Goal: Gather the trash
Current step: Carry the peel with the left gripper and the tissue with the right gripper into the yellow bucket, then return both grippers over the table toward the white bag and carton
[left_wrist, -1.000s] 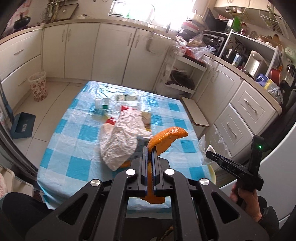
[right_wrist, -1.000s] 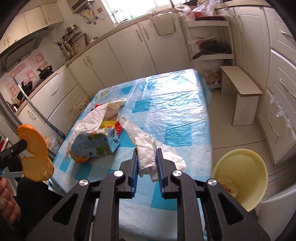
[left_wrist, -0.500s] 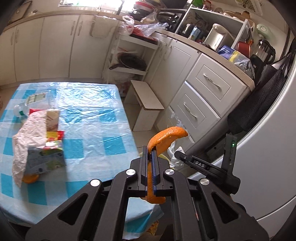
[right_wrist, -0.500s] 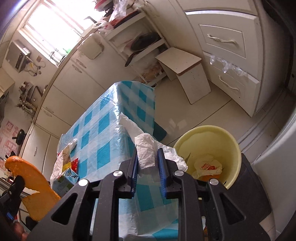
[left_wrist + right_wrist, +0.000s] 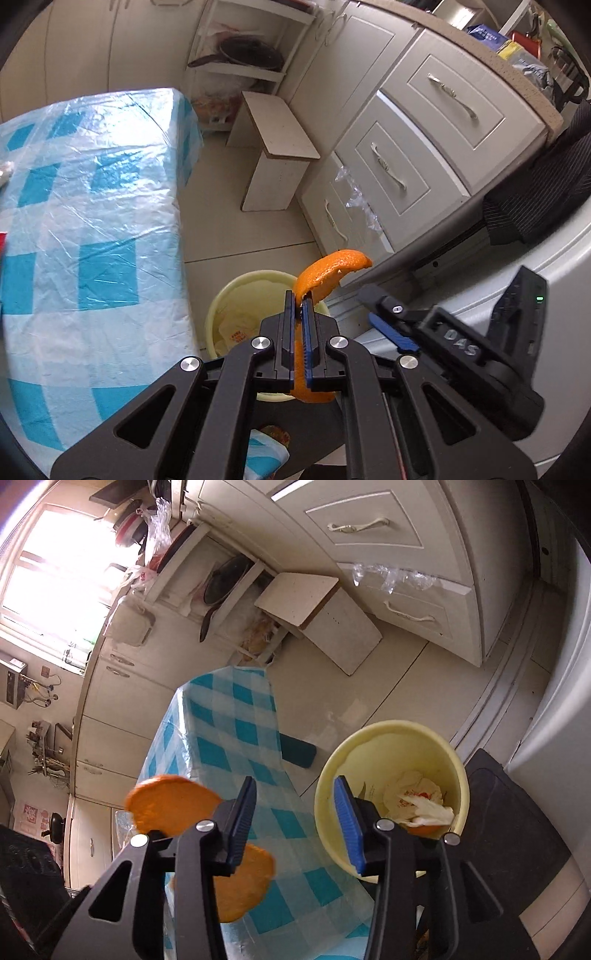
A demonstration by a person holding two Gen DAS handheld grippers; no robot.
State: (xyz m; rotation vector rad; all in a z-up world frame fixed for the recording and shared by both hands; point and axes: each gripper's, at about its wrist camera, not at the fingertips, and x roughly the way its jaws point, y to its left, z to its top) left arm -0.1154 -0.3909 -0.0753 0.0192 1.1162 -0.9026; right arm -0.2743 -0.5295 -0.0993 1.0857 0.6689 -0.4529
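Note:
My left gripper (image 5: 299, 295) is shut on an orange peel (image 5: 330, 267) and holds it above the pale yellow trash bin (image 5: 221, 306) on the floor beside the table. The peel also shows in the right wrist view (image 5: 171, 806). My right gripper (image 5: 295, 788) is open and empty, over the near rim of the bin (image 5: 332, 771). A crumpled white tissue (image 5: 417, 799) lies inside the bin with other scraps. The right gripper also shows in the left wrist view (image 5: 391, 328).
The table with the blue checked cloth (image 5: 85, 206) stands left of the bin. A small white stool (image 5: 277, 158) and white drawers (image 5: 399, 162) stand beyond it. A dark mat (image 5: 517, 834) lies next to the bin, by a white appliance (image 5: 561, 716).
Both grippers swung from the table to over the bin. My right gripper opened and the white tissue it held now lies in the bin. The left still holds the peel.

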